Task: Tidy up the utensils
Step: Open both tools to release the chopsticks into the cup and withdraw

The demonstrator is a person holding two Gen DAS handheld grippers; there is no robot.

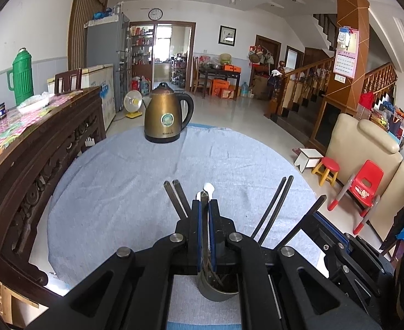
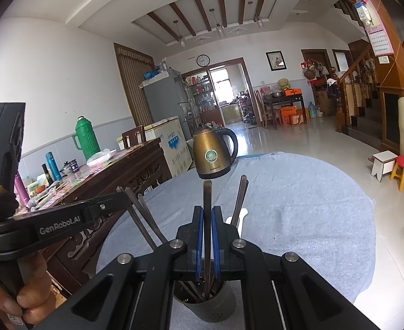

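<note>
left gripper (image 1: 205, 206) clamped on a white spoon (image 1: 209, 187), right gripper (image 2: 207, 214) pinching one dark chopstick (image 2: 207, 192), both over the grey utensil cup (image 2: 210, 306) (other chopsticks already inside), blue cloth (image 1: 125, 181), kettle (image 1: 166, 115) behind

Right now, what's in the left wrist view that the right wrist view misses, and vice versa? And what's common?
Left wrist only: a red plastic chair on the floor and the left gripper shut on a white spoon.

Right wrist only: a hand holding the other gripper's handle, a blue bottle on the wooden sideboard, and the right gripper shut on a dark chopstick.

Both: the bronze kettle, the blue cloth, the grey utensil holder, the green thermos.
</note>
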